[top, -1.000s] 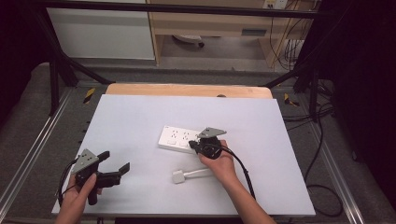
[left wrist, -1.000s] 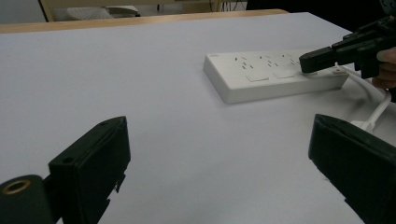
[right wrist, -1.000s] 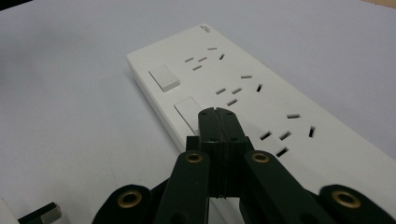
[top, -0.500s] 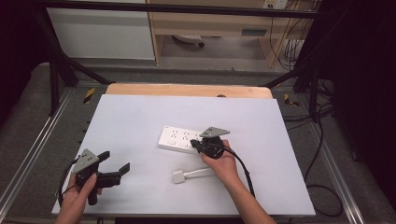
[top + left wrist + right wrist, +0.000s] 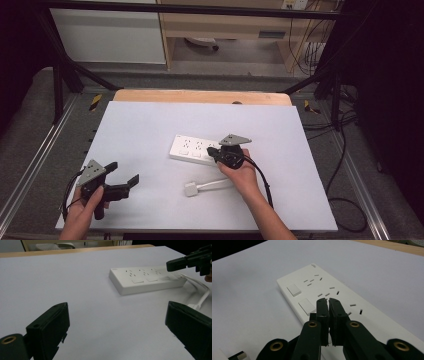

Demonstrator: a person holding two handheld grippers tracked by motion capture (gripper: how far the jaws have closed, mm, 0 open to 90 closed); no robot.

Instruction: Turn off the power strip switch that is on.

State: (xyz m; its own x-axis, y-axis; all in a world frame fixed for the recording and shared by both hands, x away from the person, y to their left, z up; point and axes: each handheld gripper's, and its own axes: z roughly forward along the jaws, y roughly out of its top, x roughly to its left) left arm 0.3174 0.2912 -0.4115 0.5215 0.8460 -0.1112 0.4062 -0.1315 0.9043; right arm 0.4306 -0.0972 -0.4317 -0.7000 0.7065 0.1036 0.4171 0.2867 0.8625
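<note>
A: Two grippers on our list. First entry: right gripper (image 5: 216,152), jaws pressed together with nothing between them, tips poised over the white power strip (image 5: 200,149) near the table's (image 5: 150,120) centre. In the right gripper view we see the closed tips (image 5: 328,302) just above the row of rocker switches (image 5: 307,306), beside the socket slots.

B: Why closed, do we think?

A: We judge the joined tips serve as one blunt finger for pressing a switch; open jaws would straddle it. We cannot tell whether they touch the strip yet.

B: Second entry?

A: Left gripper (image 5: 122,184), at roughly seven o'clock on the table, jaws spread wide and holding nothing. Its own view shows both jaws well apart with bare table between them, the strip (image 5: 147,280) farther off at about one o'clock. We take it as parked clear, so it does not crowd the right hand's work.

B: Third?

A: One white plug (image 5: 192,189) on a short white cable (image 5: 215,184), lying flat at about six o'clock from the strip, unplugged and near the right hand (image 5: 242,175). It sits within easy reach, presumably for later insertion.

B: Strip orientation?

A: Long axis running roughly nine to three, switches toward our side.
</note>
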